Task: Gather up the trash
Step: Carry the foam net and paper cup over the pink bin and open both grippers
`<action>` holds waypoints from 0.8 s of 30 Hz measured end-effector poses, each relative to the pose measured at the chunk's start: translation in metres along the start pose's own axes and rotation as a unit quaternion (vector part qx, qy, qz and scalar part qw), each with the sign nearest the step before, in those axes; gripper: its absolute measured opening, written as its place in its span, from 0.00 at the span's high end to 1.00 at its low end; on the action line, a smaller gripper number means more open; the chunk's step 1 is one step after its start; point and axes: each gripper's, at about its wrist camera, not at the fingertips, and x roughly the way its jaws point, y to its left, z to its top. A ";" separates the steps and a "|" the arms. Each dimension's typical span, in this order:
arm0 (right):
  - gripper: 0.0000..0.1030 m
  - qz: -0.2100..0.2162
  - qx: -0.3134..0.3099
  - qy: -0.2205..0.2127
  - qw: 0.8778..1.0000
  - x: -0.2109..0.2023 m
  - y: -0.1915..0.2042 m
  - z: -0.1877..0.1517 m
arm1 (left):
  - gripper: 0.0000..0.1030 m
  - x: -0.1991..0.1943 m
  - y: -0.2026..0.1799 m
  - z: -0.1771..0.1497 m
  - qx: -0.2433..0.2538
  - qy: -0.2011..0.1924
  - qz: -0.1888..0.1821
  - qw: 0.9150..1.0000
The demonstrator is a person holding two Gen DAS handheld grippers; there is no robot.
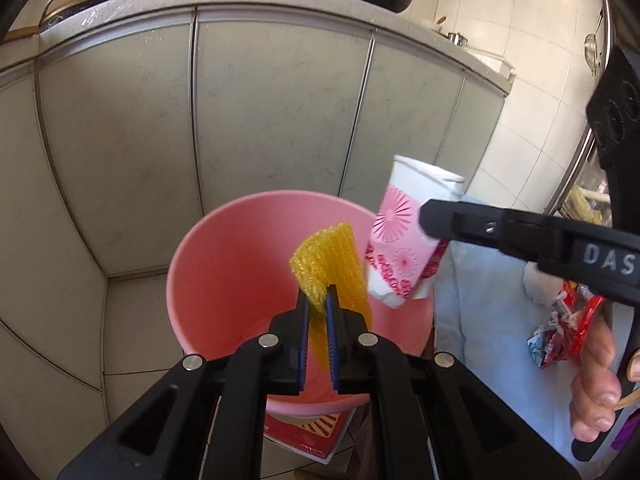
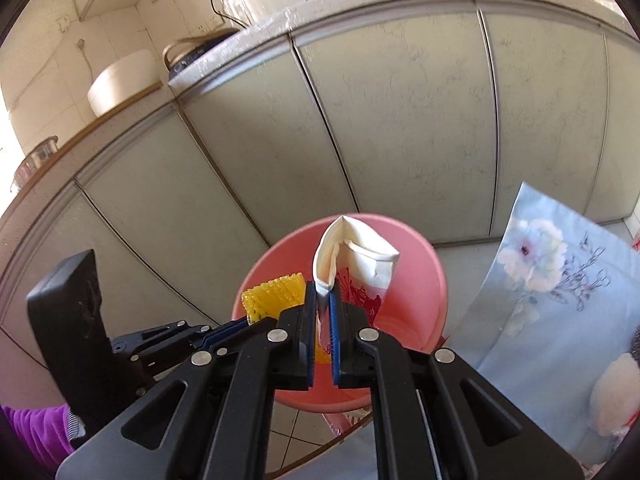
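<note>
Blue-padded fingers of the left gripper (image 1: 317,300) were clamped on the yellow foam net (image 1: 332,264), holding it over the mouth of the pink bucket (image 1: 208,264). That mesh looked squishy and near weightless, so a pinch anywhere on its edge should do. Beside it the right gripper (image 1: 430,220) pinched the paper bag (image 1: 400,232), also above the bucket.

From the right wrist view, the right gripper (image 2: 323,300) fingers were squeezed shut on the paper bag's (image 2: 360,252) creased lower corner. Thin, crinkly paper, light and floppy, probably tears if yanked. A floral cloth (image 2: 552,280) lay to the right.
</note>
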 end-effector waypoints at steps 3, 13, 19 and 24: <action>0.94 0.002 0.018 0.026 1.000 0.014 -0.010 -0.009 | 0.92 0.009 -0.004 -0.007 0.001 0.020 0.002 1.000; 0.69 -0.001 0.015 0.040 0.999 0.004 -0.018 -0.017 | 0.77 -0.004 -0.007 -0.013 -0.009 0.022 -0.006 1.000; 0.69 0.007 0.004 0.038 0.999 -0.003 -0.013 -0.016 | 0.77 -0.023 -0.019 -0.007 -0.005 -0.002 -0.018 1.000; 0.59 0.016 0.001 0.069 0.997 0.012 -0.006 -0.014 | 0.77 -0.035 -0.021 -0.009 -0.009 -0.012 -0.019 1.000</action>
